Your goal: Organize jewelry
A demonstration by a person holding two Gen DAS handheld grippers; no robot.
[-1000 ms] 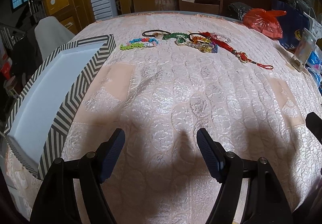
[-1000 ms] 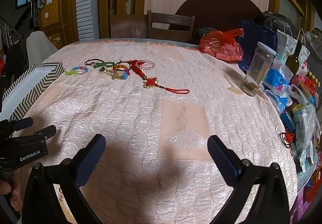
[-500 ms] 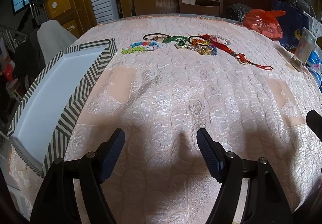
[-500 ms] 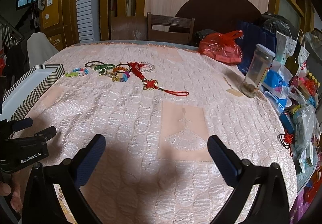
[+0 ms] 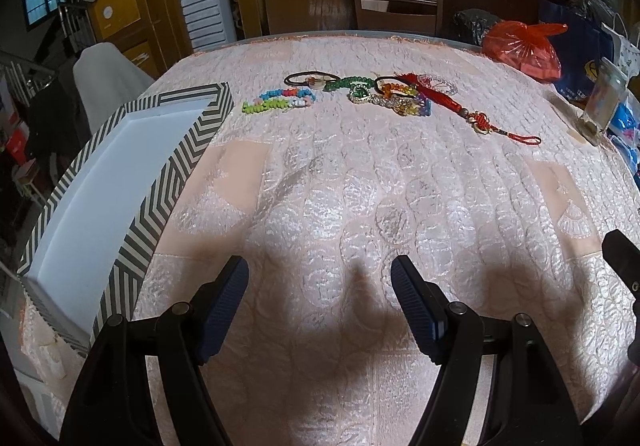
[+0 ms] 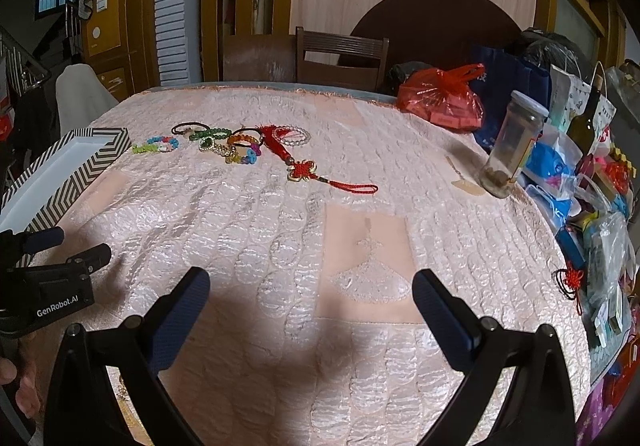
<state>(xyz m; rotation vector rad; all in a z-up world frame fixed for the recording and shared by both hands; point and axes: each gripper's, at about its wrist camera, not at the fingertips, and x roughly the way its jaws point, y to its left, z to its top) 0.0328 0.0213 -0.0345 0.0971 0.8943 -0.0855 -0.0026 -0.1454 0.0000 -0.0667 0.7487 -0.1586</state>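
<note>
Left wrist view: left gripper [image 5: 319, 300] hung low over the near end of the worktop [image 5: 360, 197], spread wide, nothing held, nothing touched. Jewelry pile [image 5: 360, 95] sat way off at the far end, straight ahead and a bit right, strung out in a row running left to right. Striped tray [image 5: 176, 161] lay along the left side, long axis pointing away, far corner just beside the bead bracelets [image 5: 280, 103]. Red tassel charm [image 5: 472, 113] trailed off toward the right.

Right wrist view: right gripper [image 6: 310, 300] also gaped wide and empty, above bare cloth. Same pile [image 6: 224, 143] showed far ahead and to the left, tassel charm [image 6: 308, 169] being the closest piece. Left gripper [image 6: 64, 246] poked in at the left edge, next to the tray [image 6: 80, 161]. Looked like about the same reach for both, probably tassel for the right, bracelets for the left.
</note>
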